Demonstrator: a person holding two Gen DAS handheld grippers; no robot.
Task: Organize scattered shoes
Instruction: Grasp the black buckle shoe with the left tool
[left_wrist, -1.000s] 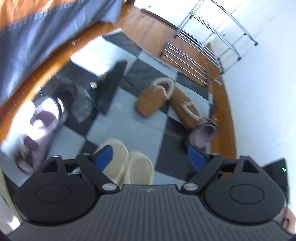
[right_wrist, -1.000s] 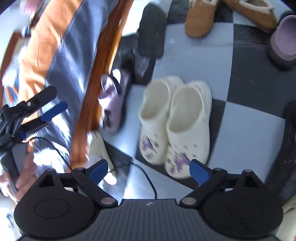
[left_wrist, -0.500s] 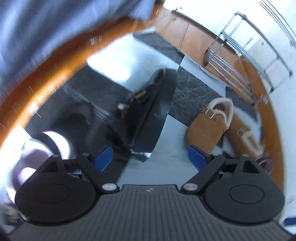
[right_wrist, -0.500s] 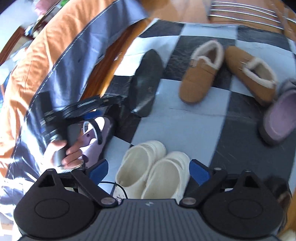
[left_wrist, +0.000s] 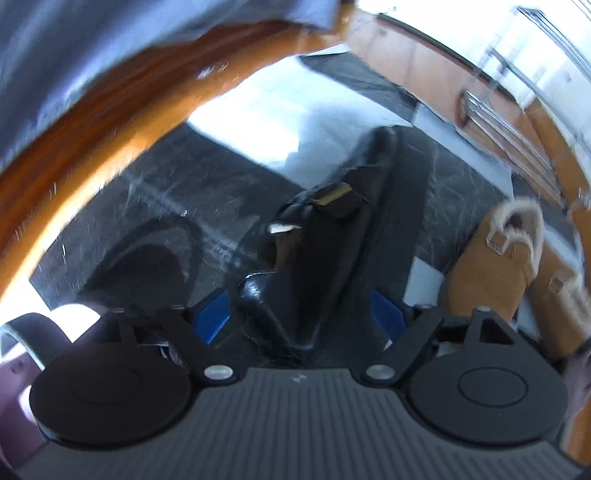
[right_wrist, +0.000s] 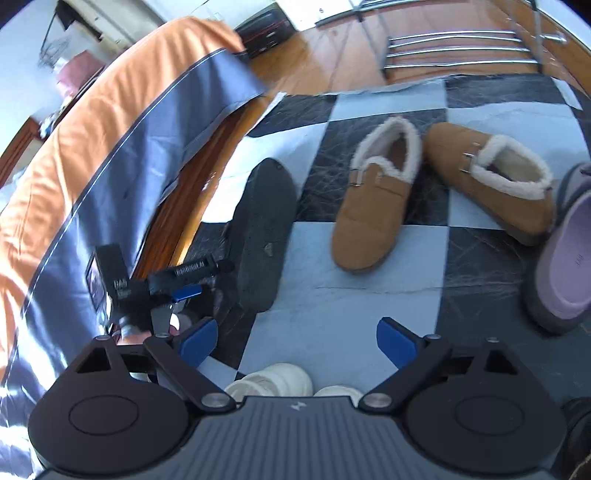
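- Left gripper (left_wrist: 300, 314): jaws spread wide, straddling the near end of the black sandal (left_wrist: 332, 258), low centre of the left wrist view; contact with the pads not clear through the blur.
- Black sandal tipped on its edge, sole (right_wrist: 264, 236) showing left of centre in the right wrist view, on the checkered mat (right_wrist: 332, 306) close beside the bed frame (right_wrist: 192, 184).
- Best to close on the thick sole edge rather than on the buckle strap (left_wrist: 330, 194); likely a firmer, less floppy hold.
- Worth keeping the blue fingertips (left_wrist: 212, 319) level on both sides before squeezing, so the sandal does not twist out.
- Probably wise to lift away from the bed frame first, then turn it upright.
- Right gripper (right_wrist: 297, 341): released, jaws apart, holding nothing, hanging over a pale mat square at bottom centre.
- Cream clogs (right_wrist: 273, 380) side by side just under the right gripper, seemingly paired already.
- Tan fur-lined slippers (right_wrist: 373, 206) upper right of centre, close together but angled apart; lilac clog (right_wrist: 569, 258) at the right edge.
- Second black sandal (left_wrist: 147, 266), probably the mate, dark and blurred at left centre of the left wrist view.
- Metal rack (right_wrist: 458, 48) along the top right, a likely destination.
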